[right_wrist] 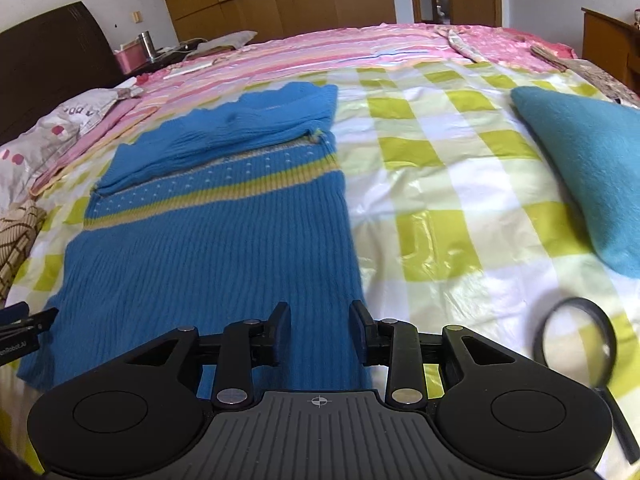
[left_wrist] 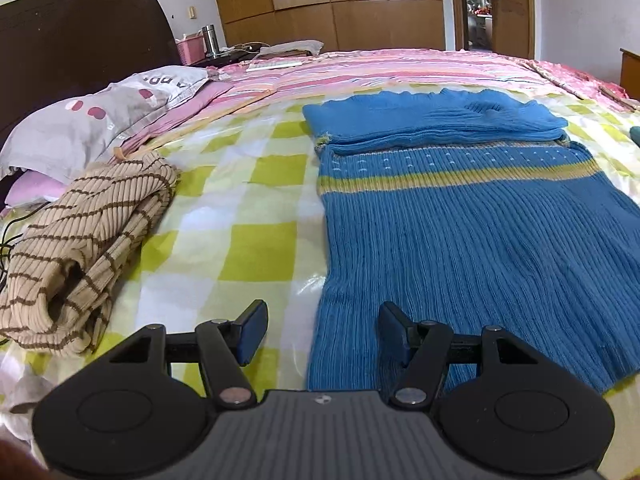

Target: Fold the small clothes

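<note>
A blue ribbed sweater [left_wrist: 460,240] [right_wrist: 212,248] with a yellow-beige band lies flat on the green-checked sheet [left_wrist: 240,220]. Its sleeves are folded across the upper part. My left gripper [left_wrist: 324,332] hovers open over the sweater's near left hem corner, one finger above the sheet, the other above the knit. My right gripper [right_wrist: 320,332] stands open, with a narrower gap, over the near right hem edge. Neither gripper has cloth pinched between its pads. A tip of the left gripper [right_wrist: 24,328] shows at the left edge of the right wrist view.
A rumpled beige sweater with brown stripes [left_wrist: 80,248] lies left of the blue one. A teal cloth [right_wrist: 592,168] and a black magnifying glass [right_wrist: 576,344] lie to the right. Pillows [left_wrist: 80,128], a dark headboard [left_wrist: 80,40] and a pink striped blanket [left_wrist: 400,68] are beyond.
</note>
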### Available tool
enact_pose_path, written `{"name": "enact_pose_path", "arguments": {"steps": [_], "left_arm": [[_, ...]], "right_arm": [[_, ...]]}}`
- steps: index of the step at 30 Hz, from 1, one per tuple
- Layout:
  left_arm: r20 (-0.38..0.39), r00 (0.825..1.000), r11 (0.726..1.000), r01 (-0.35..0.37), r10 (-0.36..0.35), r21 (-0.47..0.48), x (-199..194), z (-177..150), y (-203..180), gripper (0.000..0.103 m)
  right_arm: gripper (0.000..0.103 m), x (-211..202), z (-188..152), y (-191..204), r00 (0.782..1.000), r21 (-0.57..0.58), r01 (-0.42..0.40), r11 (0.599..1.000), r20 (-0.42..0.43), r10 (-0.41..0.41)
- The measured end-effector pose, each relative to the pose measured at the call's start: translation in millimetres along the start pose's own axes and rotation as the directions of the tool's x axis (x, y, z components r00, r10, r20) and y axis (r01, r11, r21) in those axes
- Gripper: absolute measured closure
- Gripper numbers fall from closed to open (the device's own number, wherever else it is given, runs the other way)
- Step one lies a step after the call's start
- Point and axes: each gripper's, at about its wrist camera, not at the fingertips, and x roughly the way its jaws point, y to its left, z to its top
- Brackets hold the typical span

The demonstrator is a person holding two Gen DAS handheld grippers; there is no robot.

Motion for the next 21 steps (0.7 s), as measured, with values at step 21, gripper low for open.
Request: {"name": "enact_pose_path", "arguments": {"steps": [21], "left_arm": [[-0.069,0.996,0.992,0.053,-0.061,-0.113,-9,-6,11,0.057]], "right_arm": [[0.073,-10,-17,-8,0.992,0.084,-0.099,0.991,-0.072,0.105]]}}
